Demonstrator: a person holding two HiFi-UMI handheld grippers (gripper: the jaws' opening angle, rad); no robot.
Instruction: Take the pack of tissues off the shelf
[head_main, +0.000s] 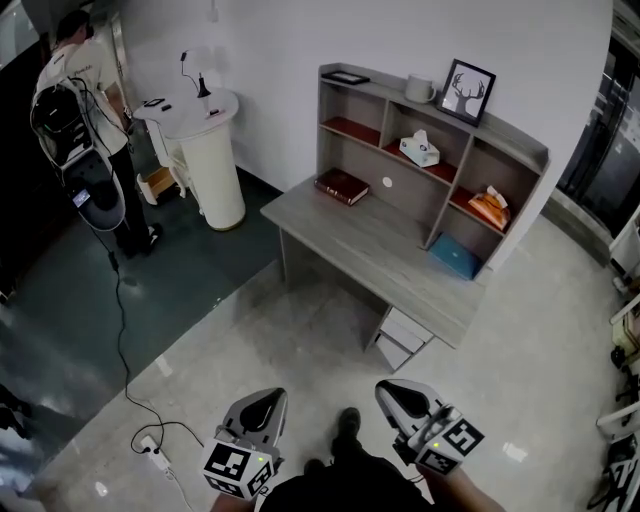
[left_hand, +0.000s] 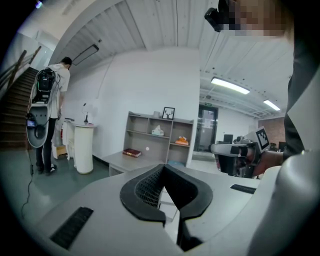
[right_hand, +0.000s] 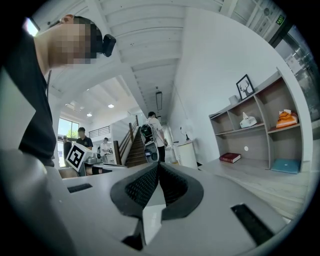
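A grey desk (head_main: 370, 250) with a shelf unit (head_main: 520, 150) on it stands across the floor ahead of me. An orange pack (head_main: 489, 207) lies in the lower right compartment. A white tissue box (head_main: 420, 150) sits in the middle one. The left gripper view shows that orange pack (left_hand: 182, 141) and tissue box (left_hand: 157, 131) far off. In the right gripper view the orange pack (right_hand: 287, 118) and tissue box (right_hand: 248, 120) lie off to the right. My left gripper (head_main: 268, 405) and right gripper (head_main: 393, 397) are low in the head view, well short of the desk. Both are shut and hold nothing.
A red book (head_main: 342, 186) and a blue book (head_main: 455, 256) lie on the desk, and small drawers (head_main: 405, 338) sit under it. On top stand a picture frame (head_main: 467, 92) and a mug (head_main: 420, 90). A white round stand (head_main: 205, 150) and a person with a backpack (head_main: 85, 110) are at the left. A cable with a power strip (head_main: 155, 452) crosses the floor.
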